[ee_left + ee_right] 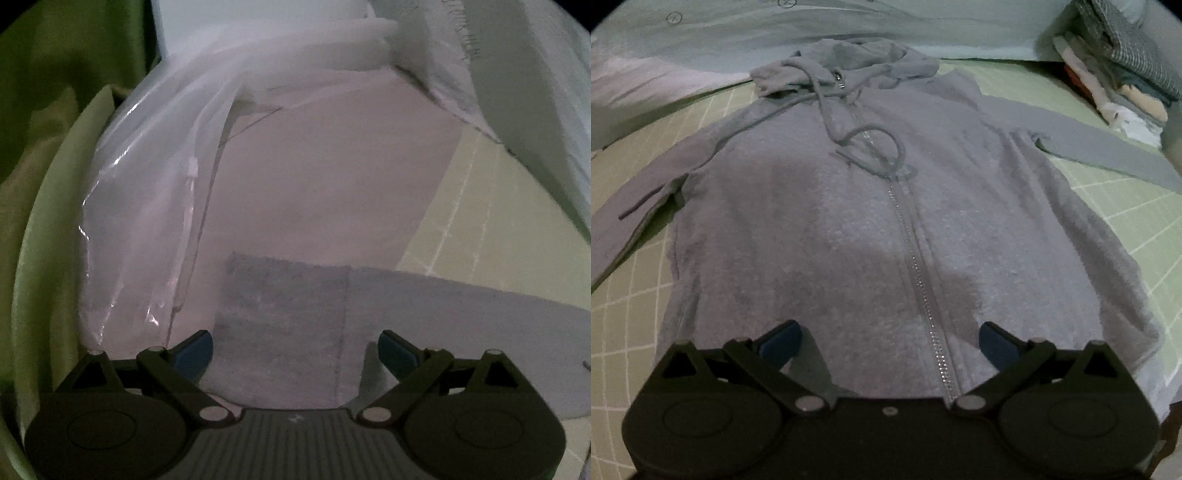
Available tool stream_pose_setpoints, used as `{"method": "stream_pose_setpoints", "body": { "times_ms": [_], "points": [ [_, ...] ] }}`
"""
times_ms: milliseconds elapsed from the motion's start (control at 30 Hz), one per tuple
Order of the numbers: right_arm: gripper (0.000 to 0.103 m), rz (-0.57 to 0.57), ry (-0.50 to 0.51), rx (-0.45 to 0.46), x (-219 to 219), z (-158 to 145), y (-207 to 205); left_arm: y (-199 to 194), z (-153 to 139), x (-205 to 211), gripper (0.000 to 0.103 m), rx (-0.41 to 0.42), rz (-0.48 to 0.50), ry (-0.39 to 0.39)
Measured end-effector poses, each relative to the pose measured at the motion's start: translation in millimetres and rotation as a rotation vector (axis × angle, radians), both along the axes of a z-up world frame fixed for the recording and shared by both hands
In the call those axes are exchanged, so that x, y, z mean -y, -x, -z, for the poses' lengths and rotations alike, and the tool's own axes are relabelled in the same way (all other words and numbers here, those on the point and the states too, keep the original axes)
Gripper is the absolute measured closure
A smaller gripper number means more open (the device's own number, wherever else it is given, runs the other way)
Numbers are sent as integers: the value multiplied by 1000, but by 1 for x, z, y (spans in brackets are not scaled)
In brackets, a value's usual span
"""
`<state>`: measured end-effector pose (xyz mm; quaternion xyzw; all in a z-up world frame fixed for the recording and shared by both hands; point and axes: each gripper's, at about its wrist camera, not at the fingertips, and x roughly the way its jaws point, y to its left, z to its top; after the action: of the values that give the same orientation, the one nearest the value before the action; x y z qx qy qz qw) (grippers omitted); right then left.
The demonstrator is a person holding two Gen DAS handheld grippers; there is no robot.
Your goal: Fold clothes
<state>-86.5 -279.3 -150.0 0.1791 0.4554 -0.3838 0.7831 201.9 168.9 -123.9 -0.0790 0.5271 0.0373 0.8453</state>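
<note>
Two tongs — left tongs [295, 349] and right tongs [888, 341], both spread apart, empty — hover over a grey zip hoodie [849, 229] lying flat on the green gridded bench [1137, 218].

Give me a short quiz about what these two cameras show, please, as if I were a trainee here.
1. True or false: the grey hoodie lies flat with its zipper closed.
2. Which is the right tool doing? A) gripping a sleeve B) open above the hem C) pulling the drawstring
3. Fill in: at the far right of the green gridded mat sits a stack of ____ clothes.

Key: 1 true; 2 B; 3 folded.
</note>
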Motion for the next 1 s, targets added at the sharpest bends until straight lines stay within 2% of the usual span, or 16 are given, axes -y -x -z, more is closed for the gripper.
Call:
{"method": "stream_pose_setpoints", "body": {
  "times_ms": [233,300,367,400,433,467,667,833,1000],
  "points": [
    [0,-21,1,-18,-6,-2,-2,-3,3,5,9,16,5,-22],
    [0,-25,-1,-20,-5,-2,-2,-2,3,5,18,24,12,-31],
    [0,-41,9,-28,-7,-3,-4,-3,1,11,45,32,58,-64],
    [0,-55,19,-30,-9,-3,-4,-3,0,14,53,35,79,-55],
    [0,-68,30,-28,-10,-3,-3,-3,-2,17,74,37,95,-37],
    [0,-77,38,-24,-11,-3,-2,-3,-5,20,87,38,101,-19],
    [1,-93,55,45,5,-10,9,18,-42,79,88,109,183,19],
    [1,-113,64,104,33,-27,37,40,-78,138,89,187,272,34],
    [1,-115,75,129,78,-40,75,84,-99,243,89,214,410,141]
  ]
}}
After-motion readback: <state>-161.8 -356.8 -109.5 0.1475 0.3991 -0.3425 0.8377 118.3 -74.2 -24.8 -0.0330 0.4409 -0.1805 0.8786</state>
